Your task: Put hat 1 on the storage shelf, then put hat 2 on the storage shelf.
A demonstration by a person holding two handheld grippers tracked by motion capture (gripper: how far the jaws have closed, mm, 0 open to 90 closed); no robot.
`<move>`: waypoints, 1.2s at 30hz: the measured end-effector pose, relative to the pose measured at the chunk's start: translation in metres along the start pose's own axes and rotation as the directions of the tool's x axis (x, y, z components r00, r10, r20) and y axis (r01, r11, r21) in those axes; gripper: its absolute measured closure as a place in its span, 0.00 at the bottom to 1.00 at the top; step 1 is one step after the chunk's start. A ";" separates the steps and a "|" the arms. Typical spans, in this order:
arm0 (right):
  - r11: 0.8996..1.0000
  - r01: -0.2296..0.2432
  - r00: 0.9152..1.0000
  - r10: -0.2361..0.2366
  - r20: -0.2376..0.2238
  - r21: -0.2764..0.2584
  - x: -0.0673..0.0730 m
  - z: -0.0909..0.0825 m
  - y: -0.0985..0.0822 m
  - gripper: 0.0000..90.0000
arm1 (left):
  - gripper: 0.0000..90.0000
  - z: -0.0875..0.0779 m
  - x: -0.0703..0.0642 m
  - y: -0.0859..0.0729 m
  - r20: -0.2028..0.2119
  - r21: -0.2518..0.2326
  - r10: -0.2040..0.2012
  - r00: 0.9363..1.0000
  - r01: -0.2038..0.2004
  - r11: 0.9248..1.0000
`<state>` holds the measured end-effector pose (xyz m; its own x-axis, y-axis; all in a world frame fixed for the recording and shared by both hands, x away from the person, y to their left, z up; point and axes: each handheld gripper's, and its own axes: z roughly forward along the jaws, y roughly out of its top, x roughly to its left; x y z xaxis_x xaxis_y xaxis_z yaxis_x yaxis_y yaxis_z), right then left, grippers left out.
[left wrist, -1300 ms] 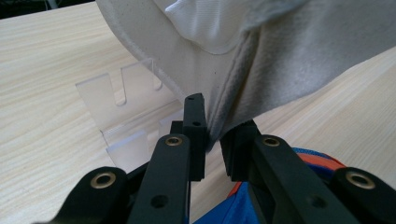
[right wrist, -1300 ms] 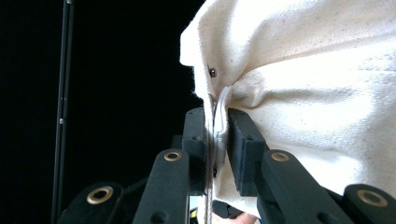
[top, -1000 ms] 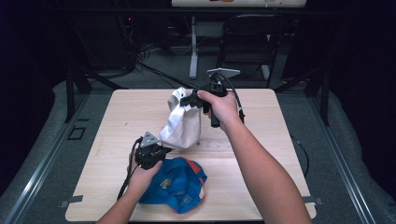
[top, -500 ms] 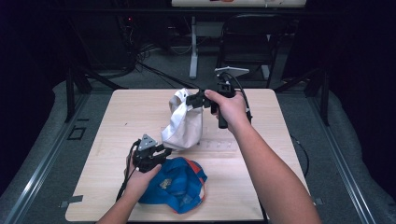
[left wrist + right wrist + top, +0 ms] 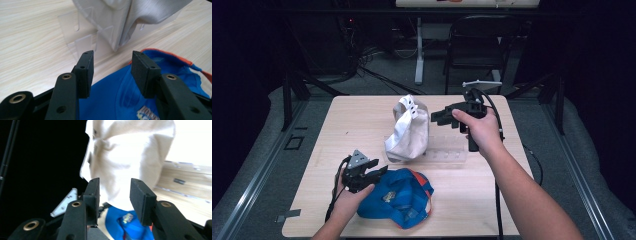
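Note:
A white cap hangs on a clear plastic stand in the middle of the table. In front of it lies a blue cap with orange trim. My left gripper hovers open over the blue cap's left edge; in the left gripper view the blue cap lies under the spread jaws of the left gripper, and the white cap is beyond. My right gripper is open just right of the white cap and holds nothing. The right gripper view looks past the right gripper at the white cap.
The wooden table has bare surface on its left and far right. A dark chair and a stand pole are behind the table. Cables trail from both grippers toward the front edge.
My right gripper has drawn back to the right, away from the white cap. My left gripper has shifted slightly left and nearer the front edge, beside the blue cap.

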<state>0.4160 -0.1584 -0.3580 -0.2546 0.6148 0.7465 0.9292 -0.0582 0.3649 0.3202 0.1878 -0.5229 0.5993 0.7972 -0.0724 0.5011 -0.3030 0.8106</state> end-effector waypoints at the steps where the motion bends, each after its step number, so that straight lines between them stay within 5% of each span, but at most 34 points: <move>1: 1.000 0.008 1.000 -0.008 0.007 -0.009 -0.003 -0.001 -0.003 0.67 | 0.59 -0.003 0.002 -0.002 -0.003 0.004 -0.004 1.000 0.004 1.000; 7: 0.996 0.089 0.994 -0.087 0.065 -0.026 -0.018 -0.004 -0.029 0.63 | 0.58 -0.013 0.011 -0.012 -0.025 -0.001 -0.019 0.999 0.019 1.000; 20: 0.985 0.173 0.981 -0.170 0.097 -0.019 -0.044 0.012 -0.080 0.60 | 0.56 -0.015 0.026 -0.028 -0.048 0.002 -0.061 0.997 0.061 0.998; 36: 0.984 0.176 0.981 -0.176 0.079 0.002 -0.089 0.030 -0.143 0.61 | 0.56 -0.023 0.024 -0.038 -0.066 0.014 -0.051 0.997 0.052 0.999</move>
<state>0.3141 -0.1813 -0.4932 -0.3918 0.6758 0.6243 0.8704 0.0523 0.4895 0.3012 0.2304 -0.5417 0.5309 0.8441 -0.0750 0.5400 -0.2687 0.7976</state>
